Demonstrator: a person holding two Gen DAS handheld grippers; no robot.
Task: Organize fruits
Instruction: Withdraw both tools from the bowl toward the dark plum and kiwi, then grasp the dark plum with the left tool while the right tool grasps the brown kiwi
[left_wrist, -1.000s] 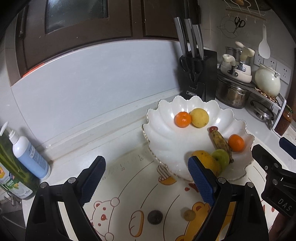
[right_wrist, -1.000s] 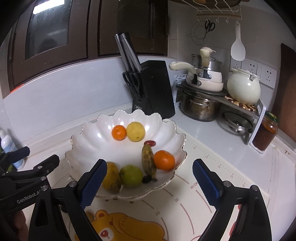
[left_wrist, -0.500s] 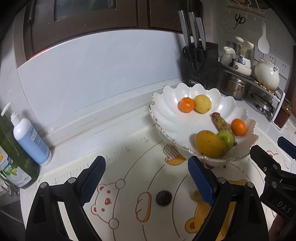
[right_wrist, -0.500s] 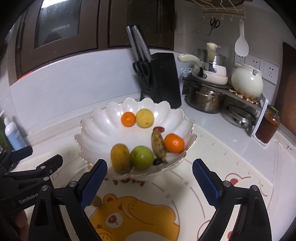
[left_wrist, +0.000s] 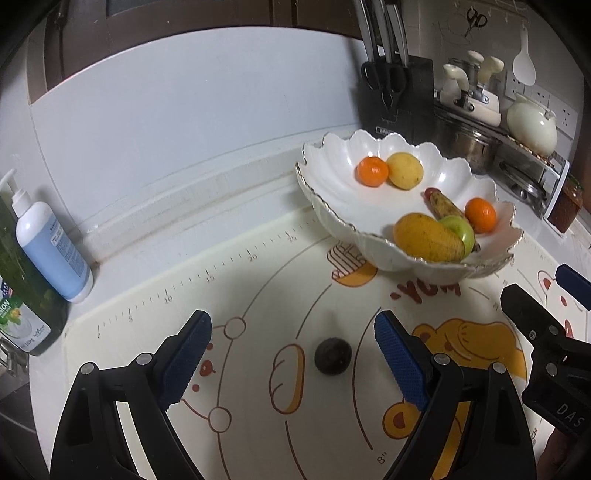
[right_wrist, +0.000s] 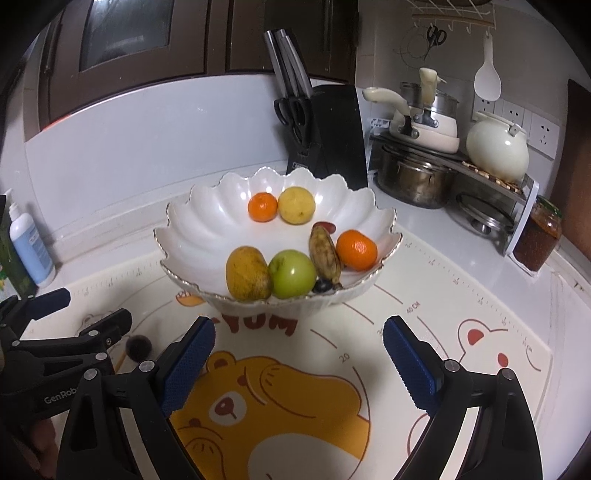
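Left gripper: your left gripper (left_wrist: 291, 339) has its blue pads spread wide, gripping nothing, hovering over the mat (left_wrist: 258, 280).
Right gripper: your right gripper (right_wrist: 299, 345) is likewise spread apart and empty, aimed at the bowl.
Dark fruit: a small dark round fruit (left_wrist: 332, 356) lies on the mat between your left pads, touching neither.
Bowl: the white scalloped bowl (right_wrist: 192, 229) sits on the mat's far side, just beyond your right gripper.
Bowl contents: a mango (right_wrist: 248, 273) and green apple (right_wrist: 291, 273) touch at the near rim; a spotted banana (right_wrist: 325, 256) lies right of them, with an orange (right_wrist: 356, 250) beside it.
Far side of bowl: a second orange (right_wrist: 262, 207) touches a yellow fruit (right_wrist: 296, 205).
Far right: a knife block (right_wrist: 332, 133) stands behind the bowl.
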